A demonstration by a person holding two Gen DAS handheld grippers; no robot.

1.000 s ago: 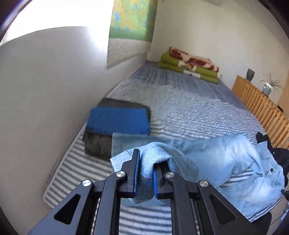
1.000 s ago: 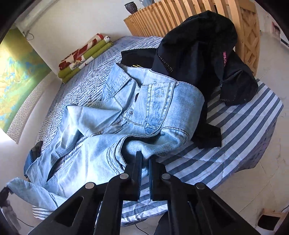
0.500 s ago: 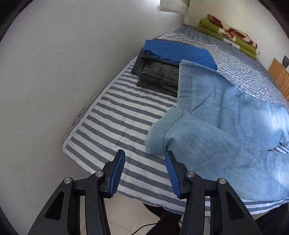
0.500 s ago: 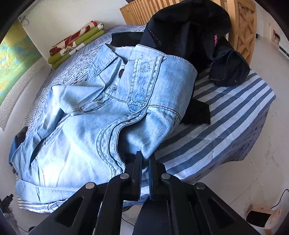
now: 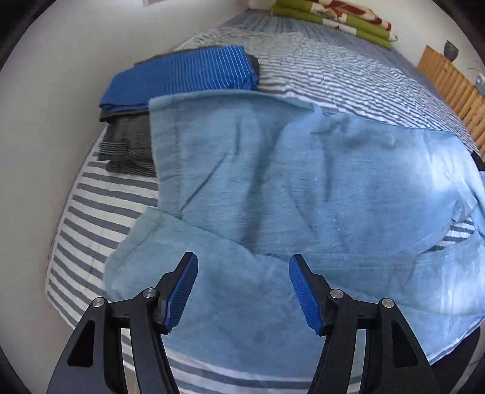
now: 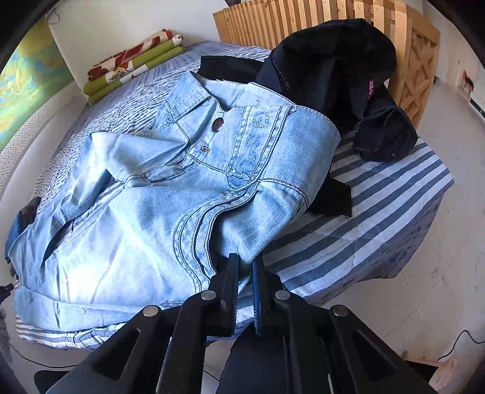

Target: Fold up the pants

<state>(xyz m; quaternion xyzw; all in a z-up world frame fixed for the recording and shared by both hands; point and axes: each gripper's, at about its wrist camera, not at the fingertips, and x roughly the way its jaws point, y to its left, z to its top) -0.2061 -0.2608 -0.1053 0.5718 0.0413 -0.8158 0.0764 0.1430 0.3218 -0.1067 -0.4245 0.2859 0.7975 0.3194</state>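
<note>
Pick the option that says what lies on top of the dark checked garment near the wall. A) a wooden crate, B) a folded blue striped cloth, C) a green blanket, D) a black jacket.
B: in the left wrist view a folded blue striped cloth lies on top of the dark checked garment, beside the jeans spread on the bed.

The dark grey checked folded garment (image 5: 127,148) lies partly hidden beneath the folded blue pinstriped cloth (image 5: 185,75) and the light blue denim pants (image 5: 303,181). The black crumpled jacket (image 6: 333,66) covers part of the slatted wooden bed frame (image 6: 303,18), whose top is cropped.
</note>
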